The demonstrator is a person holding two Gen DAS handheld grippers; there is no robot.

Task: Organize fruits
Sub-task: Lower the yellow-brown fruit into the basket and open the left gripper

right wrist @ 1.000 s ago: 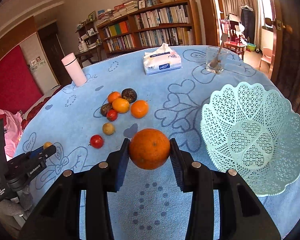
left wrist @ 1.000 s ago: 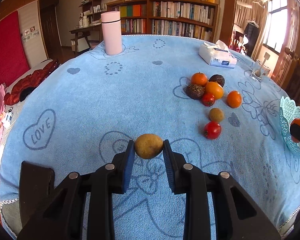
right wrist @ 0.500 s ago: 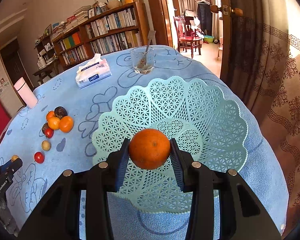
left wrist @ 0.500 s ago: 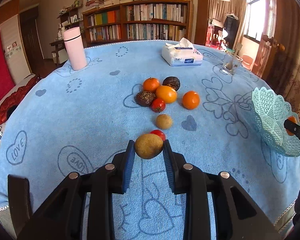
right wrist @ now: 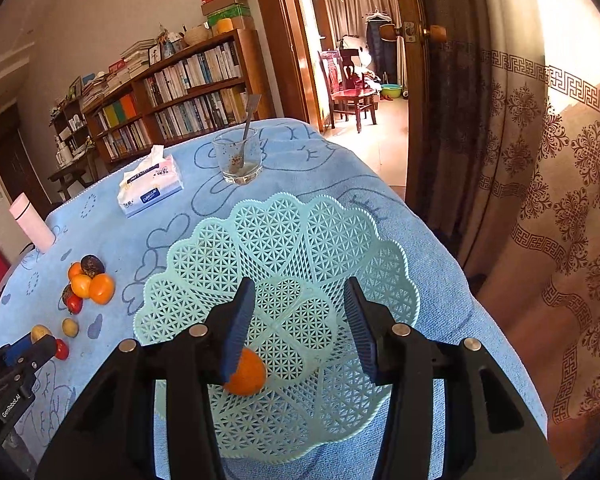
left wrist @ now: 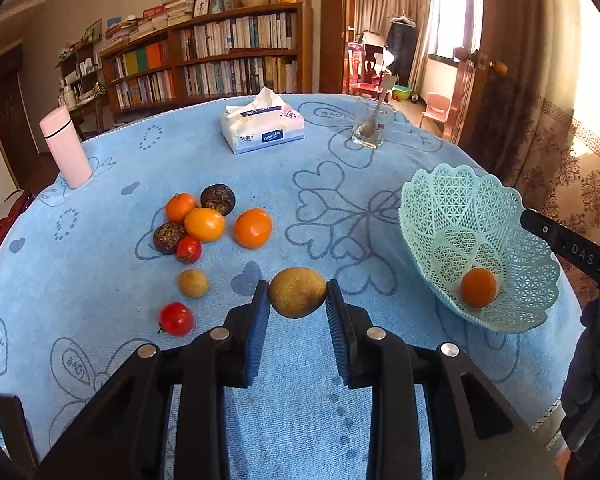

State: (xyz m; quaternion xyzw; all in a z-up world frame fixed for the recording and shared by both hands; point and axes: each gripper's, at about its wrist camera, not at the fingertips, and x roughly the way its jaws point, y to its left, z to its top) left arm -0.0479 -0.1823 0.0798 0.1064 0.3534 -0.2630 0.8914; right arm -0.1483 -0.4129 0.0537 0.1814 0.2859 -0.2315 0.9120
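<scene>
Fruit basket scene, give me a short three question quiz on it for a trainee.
1. True or false: the mint basket holds one orange.
2. What does the left hand-held gripper grip?
A. red tomato
B. brown-yellow fruit
C. tissue pack
3. Fill in: the right hand-held gripper has nothing between its opening jaws and hangs above the ____.

Key: 1 true; 2 B, the brown-yellow fruit; 3 basket.
</scene>
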